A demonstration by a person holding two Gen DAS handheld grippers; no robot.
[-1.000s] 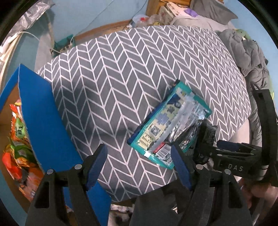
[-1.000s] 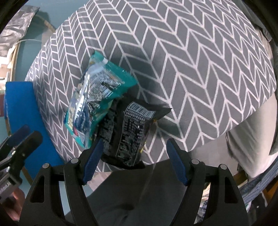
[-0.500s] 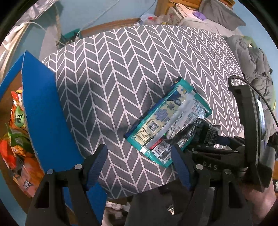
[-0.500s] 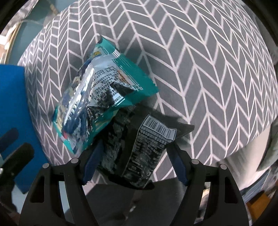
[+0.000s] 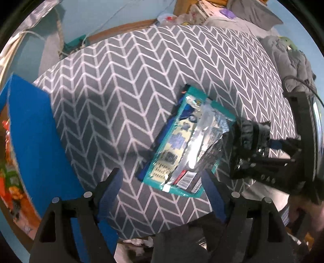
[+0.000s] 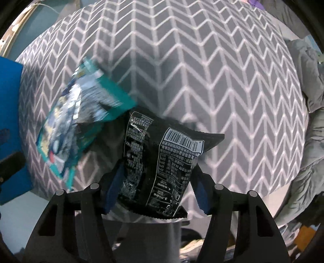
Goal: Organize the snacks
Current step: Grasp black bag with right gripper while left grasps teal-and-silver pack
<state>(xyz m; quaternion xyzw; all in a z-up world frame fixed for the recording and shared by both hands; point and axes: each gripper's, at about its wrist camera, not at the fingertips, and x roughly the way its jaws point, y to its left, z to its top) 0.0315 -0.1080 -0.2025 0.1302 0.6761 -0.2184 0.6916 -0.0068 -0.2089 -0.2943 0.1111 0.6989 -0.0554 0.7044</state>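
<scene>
Home, looks like a bedroom. Cues: padded surface in grey fabric with white chevron pattern (image 5: 125,97), crumpled grey padded jacket (image 5: 291,58) heaped beside it, wooden furniture edge (image 5: 121,28) against a light blue wall (image 5: 97,14), clutter of papers and bags (image 5: 198,12) behind.

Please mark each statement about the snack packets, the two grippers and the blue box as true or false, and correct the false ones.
1. The black packet sits between the right gripper's closing blue pads. True.
2. The teal packet lies on a plain white cloth. False: it lies on the grey chevron cloth.
3. The left gripper holds the teal packet. False: its jaws are opening and grip nothing.
4. The blue box contains orange packets. True.
5. The black packet shows a barcode. True.
</scene>
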